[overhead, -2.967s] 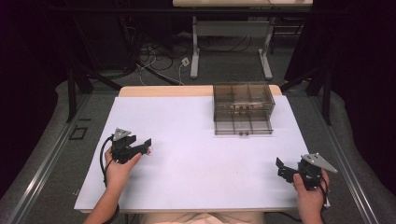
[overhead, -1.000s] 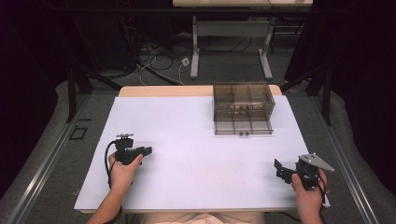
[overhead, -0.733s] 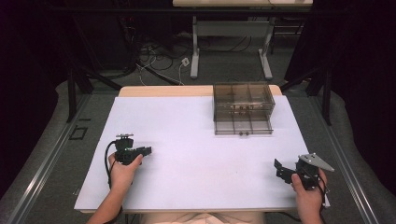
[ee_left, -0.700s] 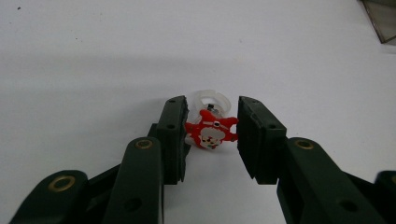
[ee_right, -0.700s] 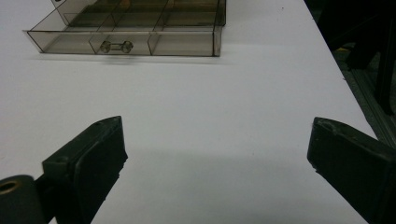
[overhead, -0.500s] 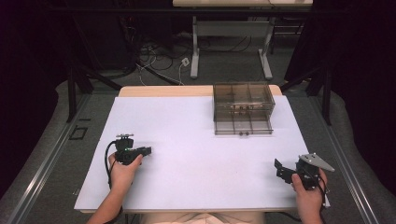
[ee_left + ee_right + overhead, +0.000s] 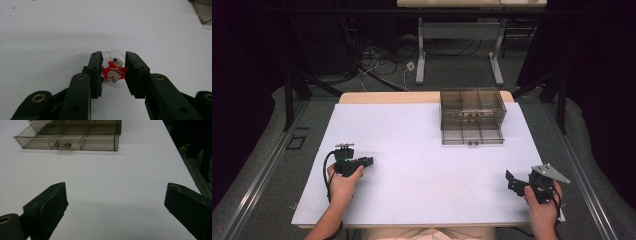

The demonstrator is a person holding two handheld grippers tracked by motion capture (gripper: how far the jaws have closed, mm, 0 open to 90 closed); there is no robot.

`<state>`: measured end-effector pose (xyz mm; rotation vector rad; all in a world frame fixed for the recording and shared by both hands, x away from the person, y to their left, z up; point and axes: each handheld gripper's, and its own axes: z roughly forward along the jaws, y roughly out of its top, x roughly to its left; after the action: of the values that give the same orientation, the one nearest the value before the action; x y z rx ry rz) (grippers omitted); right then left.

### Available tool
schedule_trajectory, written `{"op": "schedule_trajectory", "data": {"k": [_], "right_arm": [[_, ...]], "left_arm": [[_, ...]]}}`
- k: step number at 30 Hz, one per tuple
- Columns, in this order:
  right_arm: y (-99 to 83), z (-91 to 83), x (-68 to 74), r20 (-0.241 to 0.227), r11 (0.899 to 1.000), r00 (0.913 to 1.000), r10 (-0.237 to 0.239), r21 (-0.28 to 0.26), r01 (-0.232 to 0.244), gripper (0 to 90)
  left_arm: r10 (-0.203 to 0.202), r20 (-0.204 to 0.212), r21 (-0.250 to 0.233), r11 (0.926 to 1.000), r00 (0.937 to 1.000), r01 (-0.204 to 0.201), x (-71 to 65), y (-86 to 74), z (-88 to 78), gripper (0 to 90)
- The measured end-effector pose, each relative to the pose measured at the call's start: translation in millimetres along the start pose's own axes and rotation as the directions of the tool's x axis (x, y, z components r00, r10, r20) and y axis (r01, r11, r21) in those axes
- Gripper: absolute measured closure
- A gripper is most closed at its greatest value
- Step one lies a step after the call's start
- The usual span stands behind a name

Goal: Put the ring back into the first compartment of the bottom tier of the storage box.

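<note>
Red figurine ring (image 7: 114,72), a small red-and-white cartoon charm on a clear band, sits on the white bench (image 7: 422,150) between the jaws of my left claw (image 7: 113,75). In the left gripper view the two jaws press against the charm from either side, so that claw is pinching the ring, low against the bench top. I can make out a face on the charm but no lettering or brand that I can read.

From the high view my left claw (image 7: 368,161) is near the left front part of the bench, with my left hand (image 7: 343,181) behind it. My right claw (image 7: 510,180) is close to the right front corner, held in my right hand (image 7: 539,210), and its jaws are spread wide over bare white surface in the right gripper view.

A smoky clear drawer box (image 7: 472,115) stands at the far right of the bench, near the back edge, its lower drawer (image 7: 67,142) pulled out toward me, with a small clear knob (image 7: 61,145) on its front. I see no label on it.

Between the two claws the bench is open white surface, and the box is well apart from both. The right bench edge runs just beside my right claw
</note>
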<state>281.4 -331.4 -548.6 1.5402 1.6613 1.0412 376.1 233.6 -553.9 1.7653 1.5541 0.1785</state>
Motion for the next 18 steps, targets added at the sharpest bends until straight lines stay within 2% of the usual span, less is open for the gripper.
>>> {"op": "schedule_trajectory", "data": {"k": [6, 18], "right_arm": [[0.0, 0.1, 0.1, -0.001, 1.000, 1.0000, 0.000, 0.001, 0.000, 4.3], [-0.1, 0.6, -0.1, 0.004, 1.000, 1.0000, 0.002, -0.003, -0.002, 4.3]], "left_arm": [[-0.001, 0.002, -0.001, 1.0000, 1.0000, 0.001, 0.2, 0.5, -2.5, 67.4], [0.012, 0.000, -0.050, 0.9987, 0.9999, -0.012, -2.6, 0.4, -9.0, 67.7]]}}
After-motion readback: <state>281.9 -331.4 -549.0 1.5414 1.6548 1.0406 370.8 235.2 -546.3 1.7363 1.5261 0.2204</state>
